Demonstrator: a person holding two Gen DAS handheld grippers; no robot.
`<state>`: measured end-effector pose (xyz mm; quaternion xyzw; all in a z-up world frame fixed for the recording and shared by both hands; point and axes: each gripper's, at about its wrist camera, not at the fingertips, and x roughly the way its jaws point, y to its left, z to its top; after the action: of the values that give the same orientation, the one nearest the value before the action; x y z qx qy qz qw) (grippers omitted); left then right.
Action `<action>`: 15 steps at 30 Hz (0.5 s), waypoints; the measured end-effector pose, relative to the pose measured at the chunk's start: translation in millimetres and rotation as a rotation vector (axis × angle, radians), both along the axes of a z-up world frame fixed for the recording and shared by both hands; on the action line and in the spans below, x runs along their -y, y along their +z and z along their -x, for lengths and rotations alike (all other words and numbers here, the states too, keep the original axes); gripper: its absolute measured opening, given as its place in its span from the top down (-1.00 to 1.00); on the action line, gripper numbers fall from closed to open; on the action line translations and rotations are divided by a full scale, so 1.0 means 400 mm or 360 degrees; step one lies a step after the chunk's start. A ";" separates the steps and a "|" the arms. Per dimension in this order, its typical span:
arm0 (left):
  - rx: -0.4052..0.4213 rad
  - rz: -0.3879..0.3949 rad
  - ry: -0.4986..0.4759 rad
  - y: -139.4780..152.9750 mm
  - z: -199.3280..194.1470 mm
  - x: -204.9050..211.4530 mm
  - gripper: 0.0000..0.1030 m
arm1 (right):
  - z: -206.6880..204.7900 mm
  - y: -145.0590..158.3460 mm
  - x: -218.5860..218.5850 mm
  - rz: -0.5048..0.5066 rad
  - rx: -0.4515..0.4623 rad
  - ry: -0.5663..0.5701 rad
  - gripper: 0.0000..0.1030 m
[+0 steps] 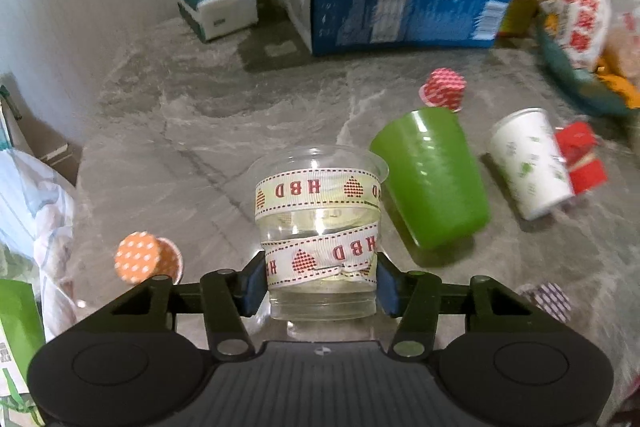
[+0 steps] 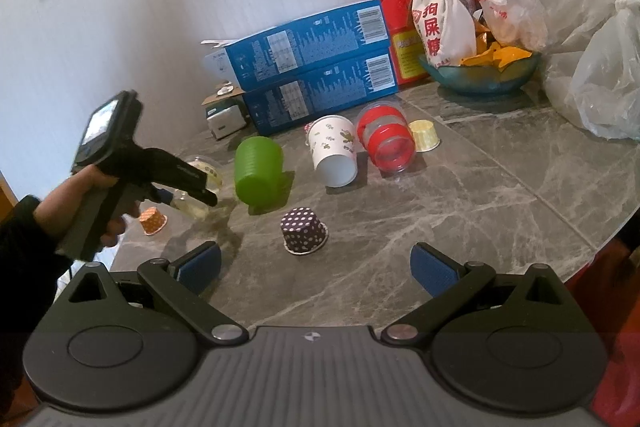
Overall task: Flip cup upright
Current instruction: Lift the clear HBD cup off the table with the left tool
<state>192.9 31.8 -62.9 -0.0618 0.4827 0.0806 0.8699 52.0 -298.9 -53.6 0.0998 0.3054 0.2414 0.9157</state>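
Note:
My left gripper [image 1: 322, 285] is shut on a clear plastic cup [image 1: 320, 227] wrapped in white "HBD" ribbon, gripping it near its base; the rim points away from the camera. In the right wrist view the same cup [image 2: 200, 179] shows tilted in the left gripper [image 2: 188, 193], low over the grey marble table [image 2: 480, 195]. My right gripper [image 2: 316, 269] is open and empty above the table's near edge, apart from all cups.
A green cup [image 1: 432, 179] [image 2: 258, 169], a white paper cup [image 1: 530, 163] [image 2: 334, 155] and a red-banded clear cup [image 2: 388, 141] lie on their sides. Small upside-down paper cups: purple dotted [image 2: 302, 231], orange dotted [image 1: 144, 259], red [image 1: 444, 89], yellow [image 2: 426, 135]. Blue boxes [image 2: 316, 67], a bowl [image 2: 480, 71] and bags stand behind.

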 end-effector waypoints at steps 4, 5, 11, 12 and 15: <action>0.0112 0.0048 -0.0081 0.064 0.127 0.018 -0.11 | -0.012 -0.014 -0.017 -0.0113 -0.0133 0.0029 -0.98; 0.0144 0.0072 -0.0102 0.078 0.172 0.028 -0.11 | -0.013 -0.019 -0.021 -0.0158 -0.0174 0.0044 -0.98; 0.0199 0.0273 -0.0221 0.054 0.371 0.121 -0.11 | -0.019 -0.058 -0.037 -0.0404 -0.0402 0.0067 -0.98; 0.0210 0.0327 -0.0225 0.043 0.390 0.129 -0.11 | -0.022 -0.067 -0.040 -0.0453 -0.0447 0.0088 -0.98; 0.0179 0.0389 -0.0268 0.010 0.414 0.155 -0.11 | -0.032 -0.098 -0.046 -0.0586 -0.0585 0.0143 -0.98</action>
<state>27.5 -30.2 -58.9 -0.1309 0.4430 -0.0554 0.8852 64.8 -280.5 -92.6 0.2933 0.4218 0.3112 0.7995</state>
